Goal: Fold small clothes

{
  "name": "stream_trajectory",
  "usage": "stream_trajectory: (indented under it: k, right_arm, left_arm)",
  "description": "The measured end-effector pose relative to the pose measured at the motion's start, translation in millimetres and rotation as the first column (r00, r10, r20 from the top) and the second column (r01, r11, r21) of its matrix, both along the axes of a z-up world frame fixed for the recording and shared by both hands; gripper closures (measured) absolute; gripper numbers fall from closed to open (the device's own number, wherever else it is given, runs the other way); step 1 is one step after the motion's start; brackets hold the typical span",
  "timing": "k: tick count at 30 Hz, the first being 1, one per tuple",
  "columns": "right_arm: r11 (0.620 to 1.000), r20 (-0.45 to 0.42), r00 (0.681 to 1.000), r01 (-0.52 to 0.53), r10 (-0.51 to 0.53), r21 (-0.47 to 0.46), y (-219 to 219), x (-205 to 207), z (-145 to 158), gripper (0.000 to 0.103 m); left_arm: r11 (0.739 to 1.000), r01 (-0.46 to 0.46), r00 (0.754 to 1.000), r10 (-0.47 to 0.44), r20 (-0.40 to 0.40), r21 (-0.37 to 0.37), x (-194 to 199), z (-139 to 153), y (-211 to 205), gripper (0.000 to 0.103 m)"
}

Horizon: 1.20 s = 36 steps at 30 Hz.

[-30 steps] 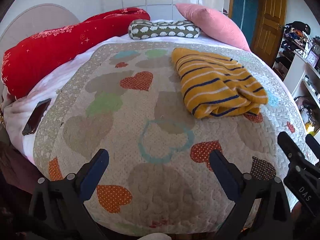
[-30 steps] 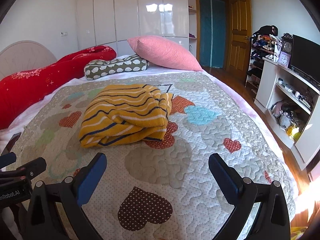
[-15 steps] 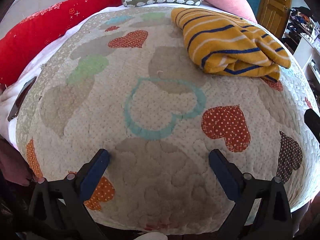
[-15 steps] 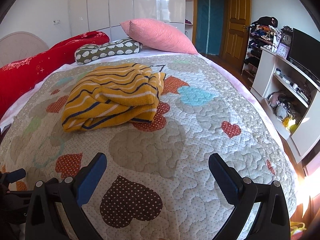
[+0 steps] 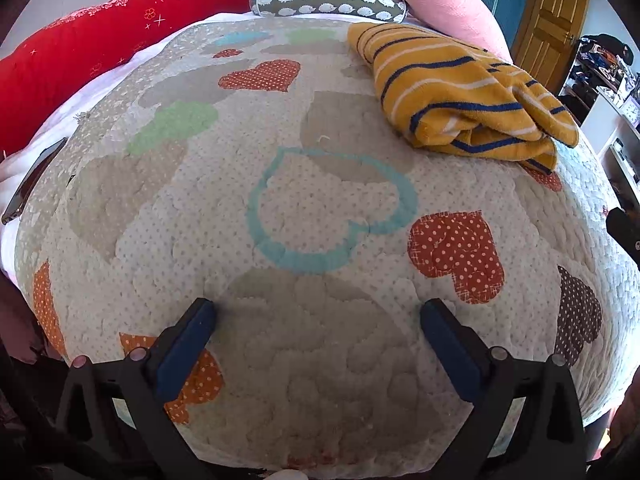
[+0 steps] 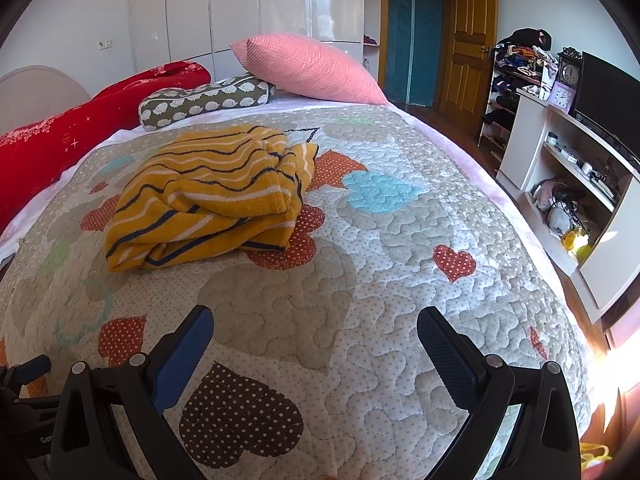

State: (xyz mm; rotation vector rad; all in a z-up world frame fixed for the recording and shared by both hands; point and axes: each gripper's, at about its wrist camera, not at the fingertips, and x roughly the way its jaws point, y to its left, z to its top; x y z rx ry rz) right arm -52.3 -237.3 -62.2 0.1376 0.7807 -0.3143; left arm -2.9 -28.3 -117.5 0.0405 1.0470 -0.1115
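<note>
A yellow garment with blue and white stripes (image 5: 460, 96) lies folded in a loose bundle on the heart-patterned quilt (image 5: 320, 208); it also shows in the right wrist view (image 6: 212, 196). My left gripper (image 5: 318, 312) is open and empty, low over the quilt's near part, well short of the garment, which lies ahead to the right. My right gripper (image 6: 314, 320) is open and empty over the quilt, with the garment ahead to the left. A part of the right gripper shows at the left view's right edge (image 5: 624, 228).
A red duvet (image 5: 92, 52), a patterned bolster (image 5: 328, 2) and a pink pillow (image 6: 308, 70) lie at the bed's head. A phone (image 5: 32, 180) lies on the left edge. A white shelf unit with a TV (image 6: 580, 184) stands on the right.
Both grippers have moved forward and lower over the quilt, so the garment looks nearer in both views. The jaws have stayed open and the garment has not moved.
</note>
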Motion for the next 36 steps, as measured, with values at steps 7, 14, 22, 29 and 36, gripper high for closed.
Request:
stream_trajectory:
  k: [7, 14, 22, 29, 36]
  right_arm:
    - [0.999, -0.019, 1.0, 0.016, -0.015, 0.031, -11, 4, -8, 0.0]
    - [0.976, 0.066, 0.998, -0.011, -0.004, 0.217, -47, 12, 5, 0.0]
    - [0.862, 0.103, 0.99, -0.136, 0.097, 0.488, -86, 91, 10, 0.028]
    - [0.853, -0.013, 0.996, -0.066, 0.085, 0.518, -88, 183, -21, 0.058]
    - [0.844, 0.01, 0.993, -0.106, 0.119, 0.526, -93, 184, -16, 0.093]
  left_arm:
    - [1.0, -0.007, 1.0, 0.007, 0.03, 0.02, -2, 0, -4, 0.0]
    - [1.0, -0.002, 1.0, 0.001, 0.031, 0.021, 0, 0, -3, 0.0]
    - [1.0, -0.01, 0.999, 0.01, 0.035, 0.02, -3, 0, -4, 0.0]
    - [1.0, -0.02, 0.999, 0.019, 0.033, 0.018, -3, 1, -4, 0.0]
    - [1.0, -0.007, 0.999, 0.007, 0.039, 0.006, -3, 0, -2, 0.0]
